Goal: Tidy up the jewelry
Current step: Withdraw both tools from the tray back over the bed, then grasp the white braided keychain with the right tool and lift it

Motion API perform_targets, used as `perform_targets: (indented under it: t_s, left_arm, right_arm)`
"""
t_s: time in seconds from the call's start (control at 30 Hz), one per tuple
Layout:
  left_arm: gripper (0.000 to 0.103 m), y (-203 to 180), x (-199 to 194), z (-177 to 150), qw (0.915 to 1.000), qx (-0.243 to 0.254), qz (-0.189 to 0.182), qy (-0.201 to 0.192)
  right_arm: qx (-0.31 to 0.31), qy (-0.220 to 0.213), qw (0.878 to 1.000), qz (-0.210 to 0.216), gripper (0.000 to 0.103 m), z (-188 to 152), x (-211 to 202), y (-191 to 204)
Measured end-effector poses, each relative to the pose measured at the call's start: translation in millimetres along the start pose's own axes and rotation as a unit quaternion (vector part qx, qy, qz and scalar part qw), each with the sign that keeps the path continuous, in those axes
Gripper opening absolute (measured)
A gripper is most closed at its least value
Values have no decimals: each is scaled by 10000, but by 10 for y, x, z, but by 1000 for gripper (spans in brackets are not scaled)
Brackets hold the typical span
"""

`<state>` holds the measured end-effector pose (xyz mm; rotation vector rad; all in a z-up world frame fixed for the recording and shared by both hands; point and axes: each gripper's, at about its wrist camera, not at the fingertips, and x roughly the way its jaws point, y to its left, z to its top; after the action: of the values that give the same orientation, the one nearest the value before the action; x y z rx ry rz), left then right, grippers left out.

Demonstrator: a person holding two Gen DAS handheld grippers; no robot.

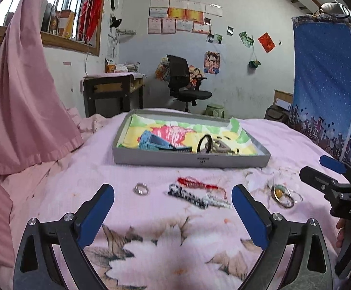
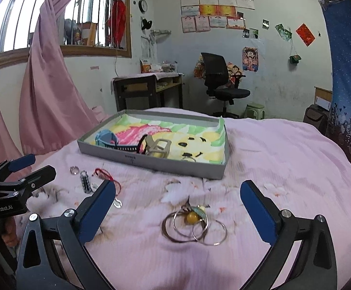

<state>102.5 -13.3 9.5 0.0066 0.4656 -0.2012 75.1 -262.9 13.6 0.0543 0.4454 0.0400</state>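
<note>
On the pink bedspread lie a silver ring, a black-and-white beaded bracelet and a red cord bracelet. My left gripper hovers open just in front of them, nothing between its fingers. A heap of thin metal bangles with an amber bead lies ahead of my right gripper, which also stands open and holds nothing. Behind them a grey tray lined with a colourful cloth holds a blue hair clip, a black hair tie and a beige clip.
The tray sits mid-bed with bare bedspread to its right. A pink curtain hangs at the left. Beyond the bed stand a desk, an office chair and a green stool. A blue wardrobe cover is at the right.
</note>
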Motion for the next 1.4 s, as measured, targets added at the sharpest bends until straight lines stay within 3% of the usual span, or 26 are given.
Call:
perform_targets:
  t_s: [0.57, 0.67, 0.8, 0.87, 1.03, 1.23, 1.4]
  left_arm:
    - [98, 149, 261, -105, 9963, -291, -402, 707]
    - [91, 149, 299, -95, 9957, -278, -455, 757]
    - [80, 136, 385, -74, 9943, -223, -527, 901]
    - [72, 128, 432, -72, 9932, -191, -595, 981]
    - [63, 114, 545, -46, 9901, -173, -733, 1184]
    - [58, 146, 680, -6, 9857, -259, -870, 1417]
    - [57, 187, 778, 9, 9825, -393, -1001, 1524]
  right_arm:
    - [42, 879, 9959, 222, 102, -106, 322, 29]
    - [40, 981, 9946, 348, 100, -105, 392, 62]
    - [-40, 1132, 9920, 558, 81, -91, 507, 128]
    - [-152, 1219, 9900, 691, 77, -92, 573, 189]
    - [-426, 1407, 9836, 1046, 56, -86, 712, 338]
    - [-801, 1615, 9729, 1446, 46, -95, 882, 505]
    - [-1029, 1747, 9629, 1782, 43, -96, 1001, 625]
